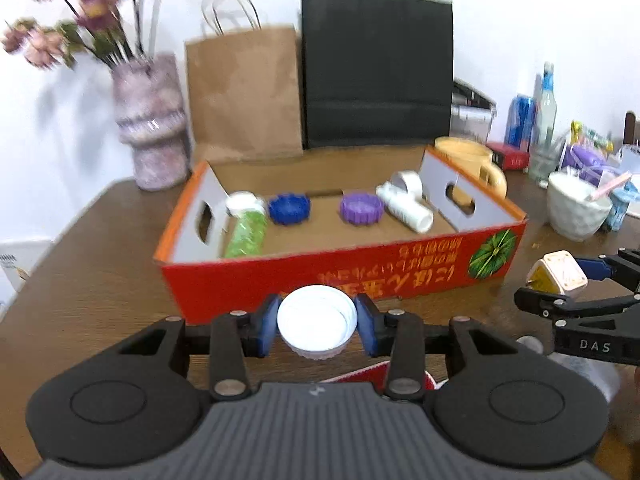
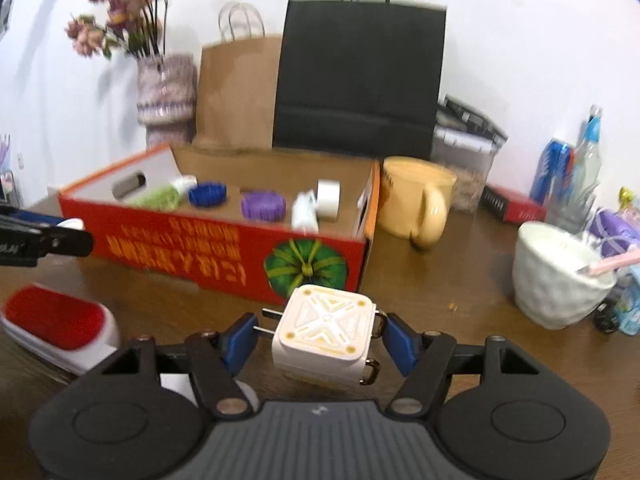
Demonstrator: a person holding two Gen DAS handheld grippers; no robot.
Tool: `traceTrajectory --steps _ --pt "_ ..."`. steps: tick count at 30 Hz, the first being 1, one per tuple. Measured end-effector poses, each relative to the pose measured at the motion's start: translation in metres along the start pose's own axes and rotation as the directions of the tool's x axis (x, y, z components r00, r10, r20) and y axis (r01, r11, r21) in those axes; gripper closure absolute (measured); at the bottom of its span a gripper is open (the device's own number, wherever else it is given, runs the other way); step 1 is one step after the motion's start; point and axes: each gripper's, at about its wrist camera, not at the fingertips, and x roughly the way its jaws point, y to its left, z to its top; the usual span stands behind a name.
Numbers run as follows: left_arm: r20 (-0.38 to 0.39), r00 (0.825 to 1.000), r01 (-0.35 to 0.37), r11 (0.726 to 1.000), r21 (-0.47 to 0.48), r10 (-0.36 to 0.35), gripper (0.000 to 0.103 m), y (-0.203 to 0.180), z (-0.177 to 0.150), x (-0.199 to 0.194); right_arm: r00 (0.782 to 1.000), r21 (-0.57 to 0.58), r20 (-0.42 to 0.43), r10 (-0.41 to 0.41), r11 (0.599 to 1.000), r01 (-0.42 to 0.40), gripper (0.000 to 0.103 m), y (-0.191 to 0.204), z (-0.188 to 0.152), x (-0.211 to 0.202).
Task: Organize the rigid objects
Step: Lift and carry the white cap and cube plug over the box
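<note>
My left gripper [image 1: 317, 330] is shut on a white bottle cap [image 1: 316, 322], held above the table in front of the red cardboard box [image 1: 340, 276]. My right gripper [image 2: 320, 340] is shut on a white square charger plug [image 2: 324, 334] with gold trim; it also shows in the left wrist view [image 1: 558, 274]. The box [image 2: 224, 248] holds a green bottle [image 1: 246, 232], a blue cap [image 1: 289, 209], a purple cap [image 1: 361, 208], a white bottle [image 1: 406, 206] and a tape roll [image 1: 408, 182].
A red and white item [image 2: 60, 326] lies on the table at my left. A yellow mug [image 2: 416, 200] stands right of the box, a white bowl [image 2: 556, 272] farther right. A vase of flowers [image 1: 152, 120], a brown bag [image 1: 244, 88] and a black bag [image 1: 376, 72] stand behind.
</note>
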Motion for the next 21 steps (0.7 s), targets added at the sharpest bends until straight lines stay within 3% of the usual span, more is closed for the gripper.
traceTrajectory --steps 5,12,16,21 --pt "0.107 0.993 -0.047 0.999 -0.021 0.049 0.062 0.004 0.002 -0.068 0.992 0.017 0.127 0.002 1.000 -0.004 0.035 0.010 0.006 -0.064" --pt "0.251 0.965 -0.073 0.997 -0.032 0.079 0.062 -0.002 -0.018 -0.167 0.963 0.005 0.269 -0.002 1.000 0.001 0.035 0.031 0.003 -0.164" --pt "0.330 0.938 -0.099 0.995 -0.034 0.104 0.062 -0.008 -0.040 -0.218 0.940 -0.021 0.340 0.003 1.000 0.004 0.035 0.050 -0.013 -0.213" --pt "0.418 0.895 -0.137 0.988 -0.067 0.152 0.062 -0.009 -0.072 -0.276 0.894 -0.041 0.447 -0.004 0.999 0.025 0.035 0.083 -0.053 -0.281"
